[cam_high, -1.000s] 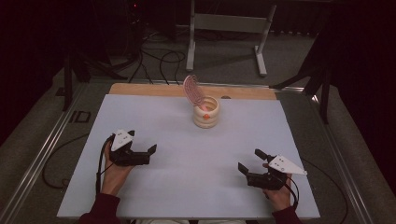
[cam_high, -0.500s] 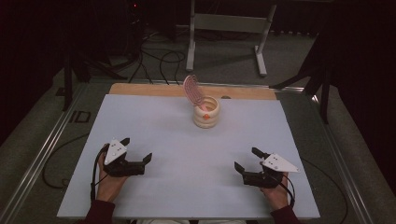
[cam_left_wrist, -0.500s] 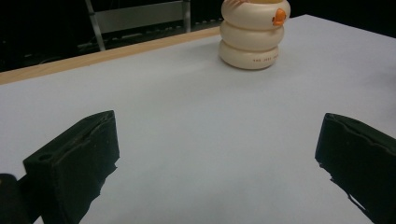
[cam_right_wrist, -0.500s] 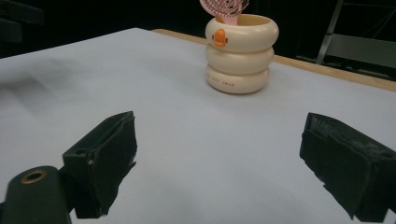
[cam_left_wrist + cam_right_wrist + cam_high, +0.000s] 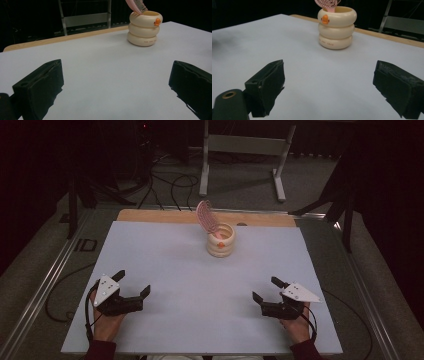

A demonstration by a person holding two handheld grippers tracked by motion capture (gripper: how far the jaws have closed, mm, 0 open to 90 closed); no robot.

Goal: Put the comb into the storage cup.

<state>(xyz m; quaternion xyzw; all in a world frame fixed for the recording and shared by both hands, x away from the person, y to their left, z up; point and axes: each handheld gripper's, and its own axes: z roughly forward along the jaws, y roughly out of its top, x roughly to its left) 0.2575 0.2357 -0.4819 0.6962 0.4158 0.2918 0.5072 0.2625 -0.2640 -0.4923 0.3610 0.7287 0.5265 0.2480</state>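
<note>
A cream ringed cup (image 5: pixel 220 241) with a small orange mark stands upright near the far middle of the white table (image 5: pixel 165 255). A pink hairbrush (image 5: pixel 205 216) leans out of it toward the back left. The cup (image 5: pixel 144 27) and the brush (image 5: pixel 137 5) sit ahead in the left gripper view. In the right gripper view the cup (image 5: pixel 337 27) holds the brush (image 5: pixel 327 4). My left gripper (image 5: pixel 133 284) rests at the near left, open and holding nothing. My right gripper (image 5: pixel 265 289) rests at the near right, open and holding nothing. Both point toward the cup from far off.
A wooden strip (image 5: pixel 150 215) runs along the table's far edge. Behind it stands a grey metal stand (image 5: pixel 240 150), with cables (image 5: pixel 165 180) on the floor. A metal rail (image 5: pixel 45 280) borders the table's left side.
Both hands have drawn back toward the near edge of the table; the left gripper moved most. The cup and brush have not moved.
</note>
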